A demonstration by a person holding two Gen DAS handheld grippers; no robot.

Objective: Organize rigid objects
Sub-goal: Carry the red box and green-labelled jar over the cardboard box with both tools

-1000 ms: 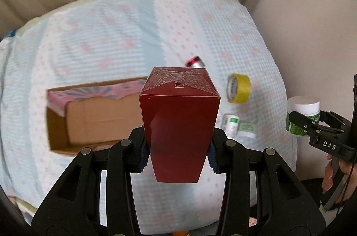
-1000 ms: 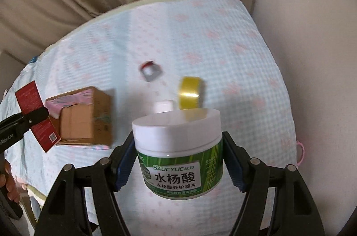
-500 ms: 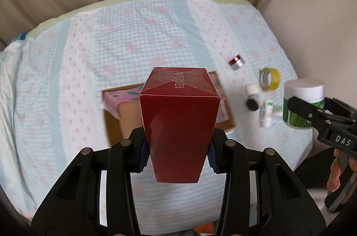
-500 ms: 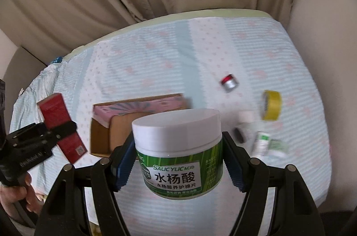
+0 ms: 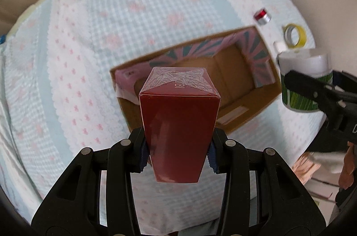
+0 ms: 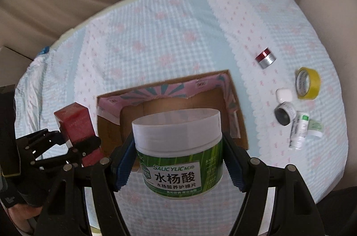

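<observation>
My left gripper (image 5: 177,154) is shut on a tall dark red box (image 5: 178,120), held above the near edge of an open cardboard box (image 5: 250,117) with pink lining. My right gripper (image 6: 178,165) is shut on a white-lidded green jar (image 6: 178,153) labelled salicylic acid, held above the same cardboard box (image 6: 242,124). The jar (image 5: 301,82) and right gripper show at the right of the left wrist view; the red box (image 6: 77,124) and left gripper (image 6: 73,146) show at the left of the right wrist view.
On the checked bedspread (image 6: 156,41) right of the box lie a red-topped silver jar (image 6: 265,58), a yellow tape roll (image 6: 308,83), a white case (image 6: 283,95), a small dark-lidded pot (image 6: 284,116) and a white tube (image 6: 299,131). Curtains hang behind.
Both grippers have moved in over the bed toward the cardboard box, which now looks larger and sits directly below the red box and the jar. Both grips are unchanged.
</observation>
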